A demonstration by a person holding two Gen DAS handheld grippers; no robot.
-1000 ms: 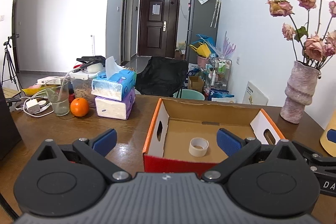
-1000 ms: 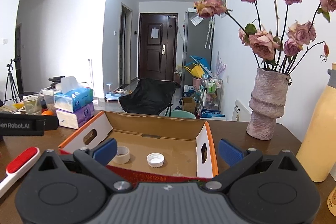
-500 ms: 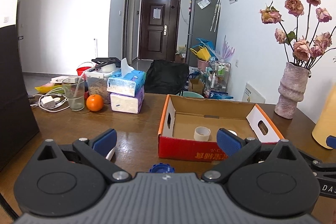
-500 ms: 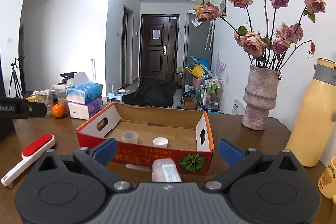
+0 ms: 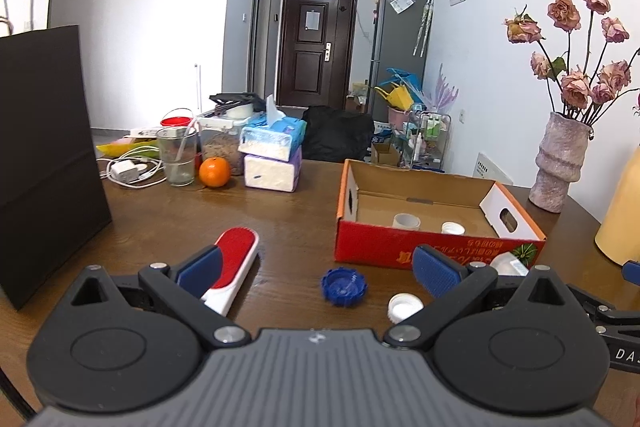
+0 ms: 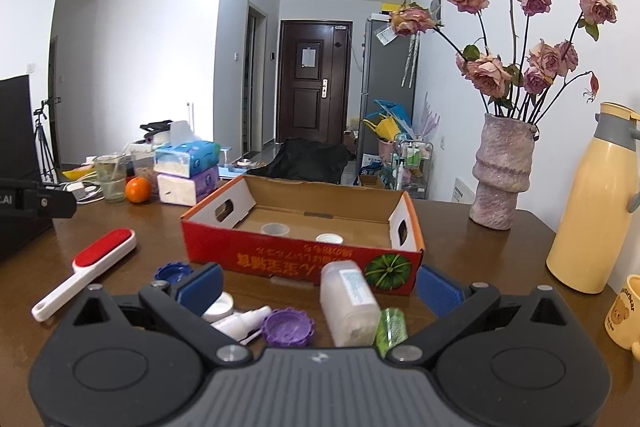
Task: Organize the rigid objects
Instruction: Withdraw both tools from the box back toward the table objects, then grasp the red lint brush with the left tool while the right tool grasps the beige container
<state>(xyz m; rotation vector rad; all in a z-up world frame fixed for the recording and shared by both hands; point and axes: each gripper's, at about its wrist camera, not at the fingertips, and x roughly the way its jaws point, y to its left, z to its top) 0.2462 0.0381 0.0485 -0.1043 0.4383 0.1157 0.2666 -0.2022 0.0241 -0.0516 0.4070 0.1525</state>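
Two items already lay in the box when you pulled back: a tape roll and a white cap, side by side on its floor.

In the left wrist view, your left gripper had come away from above the box to a spot well short of its red front wall, fingers spread wide and holding nothing. That retreat brought loose items into sight: a blue cap and another white cap just before the box, and a lint brush to its left.

In the right wrist view, your right gripper had backed off likewise, fingers apart and empty. A white bottle, a purple cap, a small spray bottle and a green item lay just before the box's front wall.

I judge the drop-off was finished and the next pick was due.
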